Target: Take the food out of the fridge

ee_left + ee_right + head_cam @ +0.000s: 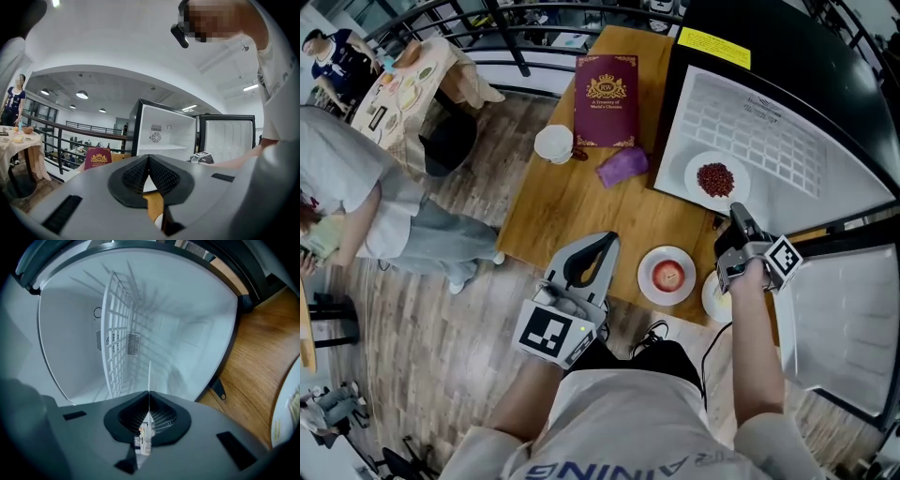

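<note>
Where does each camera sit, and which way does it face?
Head view: on the head, looking down at table, fridge; left gripper, right gripper, arms show.
Left gripper view: on that gripper, facing the fridge; shut jaws, torso show.
Right gripper view: on that gripper, looks into the fridge; jaws shut on a plate.
Shared: the fridge.

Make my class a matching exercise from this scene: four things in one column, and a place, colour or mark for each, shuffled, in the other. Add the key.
Things:
1 book
2 cup
3 cloth
4 bean plate

Descriptions:
A purple
B in the fridge
C bears a gold crest
D white, on the table beside the book

Pairs: 1-C, 2-D, 3-A, 4-B
</note>
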A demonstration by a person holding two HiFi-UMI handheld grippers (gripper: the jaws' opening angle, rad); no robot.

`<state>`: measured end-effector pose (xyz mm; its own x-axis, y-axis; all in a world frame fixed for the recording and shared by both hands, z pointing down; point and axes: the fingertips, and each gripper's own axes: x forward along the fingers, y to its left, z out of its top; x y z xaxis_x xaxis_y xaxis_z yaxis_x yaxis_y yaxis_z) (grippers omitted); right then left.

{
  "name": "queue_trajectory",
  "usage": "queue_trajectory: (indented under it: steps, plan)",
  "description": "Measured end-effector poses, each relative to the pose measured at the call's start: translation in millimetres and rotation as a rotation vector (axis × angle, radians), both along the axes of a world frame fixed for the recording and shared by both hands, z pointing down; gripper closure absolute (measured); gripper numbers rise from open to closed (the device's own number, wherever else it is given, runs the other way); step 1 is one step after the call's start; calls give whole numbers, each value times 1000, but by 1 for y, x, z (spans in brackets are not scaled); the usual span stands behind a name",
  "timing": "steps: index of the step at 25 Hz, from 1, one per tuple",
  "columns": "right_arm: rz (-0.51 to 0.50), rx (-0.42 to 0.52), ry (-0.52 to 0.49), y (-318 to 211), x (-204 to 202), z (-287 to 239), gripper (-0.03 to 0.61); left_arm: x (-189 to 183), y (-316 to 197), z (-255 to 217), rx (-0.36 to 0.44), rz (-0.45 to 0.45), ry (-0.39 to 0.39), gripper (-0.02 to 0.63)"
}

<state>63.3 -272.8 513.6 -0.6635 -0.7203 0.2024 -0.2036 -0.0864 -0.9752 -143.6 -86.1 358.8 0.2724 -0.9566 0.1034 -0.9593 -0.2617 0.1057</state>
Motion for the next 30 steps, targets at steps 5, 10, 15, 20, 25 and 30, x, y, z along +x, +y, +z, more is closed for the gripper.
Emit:
queue_trajectory:
  steps: [5, 10, 15, 20, 25, 30]
  plan:
    - [-22, 11, -23, 27, 9, -12, 552, 8, 11, -3, 7, -18, -3, 606]
    - [-80, 24, -39, 53, 9, -22, 552, 16, 25, -1, 5, -46, 6, 606]
    - [-140, 43, -62, 75, 5, -30, 552, 17, 41, 1, -3, -104, 6, 606]
    - [-215, 40, -90, 101, -14, -33, 552, 7, 61, 10, -30, -172, 15, 606]
    - [-285, 36, -101, 131, -45, -34, 552, -10, 76, 11, -26, -200, 2, 606]
    - [-331, 29, -116, 160, -89, -35, 552, -37, 90, 9, -19, -208, -24, 606]
